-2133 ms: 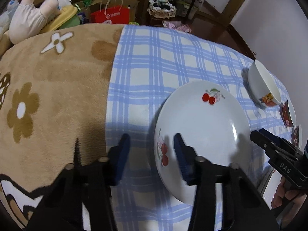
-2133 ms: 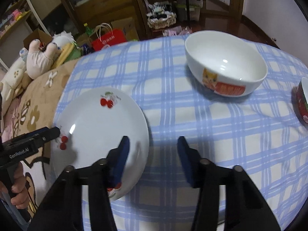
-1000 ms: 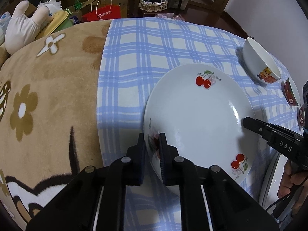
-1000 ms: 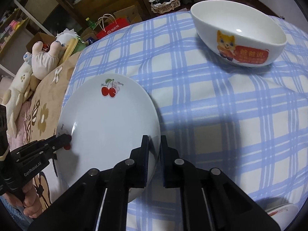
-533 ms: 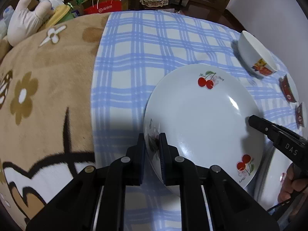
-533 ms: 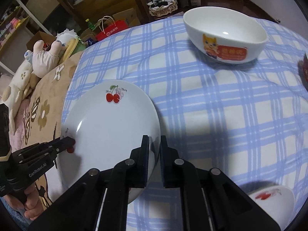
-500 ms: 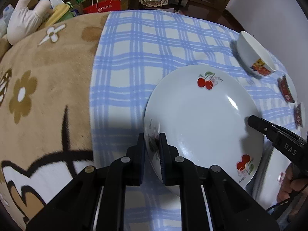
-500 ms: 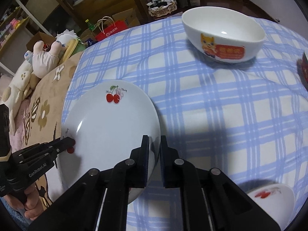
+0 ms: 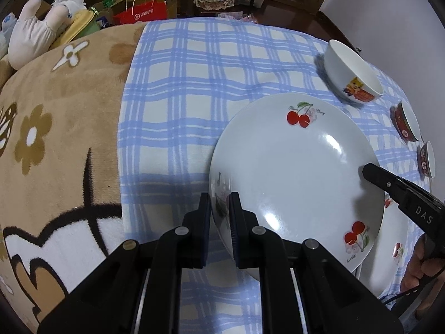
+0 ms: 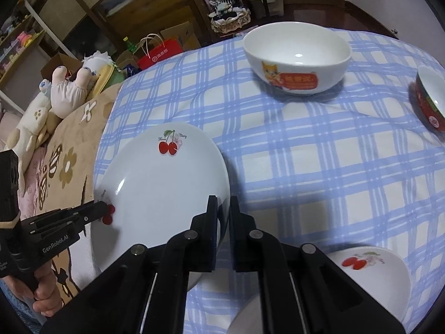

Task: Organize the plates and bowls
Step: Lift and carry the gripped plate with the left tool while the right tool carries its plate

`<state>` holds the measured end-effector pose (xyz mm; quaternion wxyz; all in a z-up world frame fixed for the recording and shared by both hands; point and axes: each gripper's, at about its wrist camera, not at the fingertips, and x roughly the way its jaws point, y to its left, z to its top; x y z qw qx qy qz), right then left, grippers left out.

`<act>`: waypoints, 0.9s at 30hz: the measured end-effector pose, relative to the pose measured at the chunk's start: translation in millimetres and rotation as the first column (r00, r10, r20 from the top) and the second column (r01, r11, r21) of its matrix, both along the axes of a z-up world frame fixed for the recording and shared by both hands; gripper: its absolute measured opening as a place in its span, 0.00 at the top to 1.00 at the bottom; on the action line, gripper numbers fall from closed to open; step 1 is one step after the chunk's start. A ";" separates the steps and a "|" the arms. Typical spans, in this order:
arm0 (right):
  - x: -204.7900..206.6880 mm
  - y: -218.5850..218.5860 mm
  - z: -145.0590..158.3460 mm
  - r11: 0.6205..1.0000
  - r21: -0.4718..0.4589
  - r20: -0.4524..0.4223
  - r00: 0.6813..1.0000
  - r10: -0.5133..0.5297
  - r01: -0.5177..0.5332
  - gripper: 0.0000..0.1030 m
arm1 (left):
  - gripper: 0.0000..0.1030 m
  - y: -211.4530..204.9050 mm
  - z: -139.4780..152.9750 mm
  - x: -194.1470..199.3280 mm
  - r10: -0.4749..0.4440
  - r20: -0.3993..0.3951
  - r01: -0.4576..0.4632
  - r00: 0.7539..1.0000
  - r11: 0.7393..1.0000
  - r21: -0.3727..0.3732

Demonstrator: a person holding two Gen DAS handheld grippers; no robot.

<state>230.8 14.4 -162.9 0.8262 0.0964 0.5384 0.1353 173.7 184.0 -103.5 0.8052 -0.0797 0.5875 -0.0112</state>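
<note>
Since the earlier frame both grippers clamped the cherry plate and lifted it off the checked cloth | left gripper pinches its near-left rim; right gripper grips the opposite rim | keep it level; I'd guess it goes on the second plate

I see a table with a blue and white checked cloth on top. Beside the cloth, on the left, lies a soft brown blanket with flowers on it. A big white bowl with a cat picture sits on the cloth at the far side. Two small red bowls sit near it, at the right edge. Close to me, a white plate with cherries lies flat on the cloth. I cannot see the table's legs.
</note>
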 end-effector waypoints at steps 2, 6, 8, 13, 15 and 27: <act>-2.3 -4.6 5.4 1.000 0.007 0.006 1.000 -0.004 0.004 0.93 | 0.88 -4.6 5.2 -0.8 -0.006 0.006 0.006 1.000 1.000 0.000; -9.2 -15.2 17.8 1.000 0.000 0.033 0.999 -0.012 0.012 0.93 | 0.88 -13.4 14.4 -4.2 -0.007 0.021 0.008 1.000 1.000 -0.021; -12.5 -21.4 21.9 1.000 0.000 0.039 0.999 -0.021 0.021 0.93 | 0.88 -18.8 18.3 -6.4 -0.015 0.025 0.016 1.000 0.999 -0.035; -22.3 -43.7 33.0 0.998 0.024 0.051 0.997 -0.054 0.053 0.94 | 0.90 -35.4 22.3 -12.4 -0.041 0.031 0.043 0.999 0.997 -0.058; -26.8 -52.7 36.9 0.997 0.031 0.055 0.996 -0.067 0.066 0.94 | 0.91 -39.2 21.7 -14.4 -0.037 0.022 0.039 0.999 0.995 -0.093; -56.8 -101.1 62.5 0.990 0.035 0.069 0.988 -0.138 0.136 0.95 | 0.93 -89.1 44.8 -31.2 -0.102 0.067 0.108 0.993 0.989 -0.099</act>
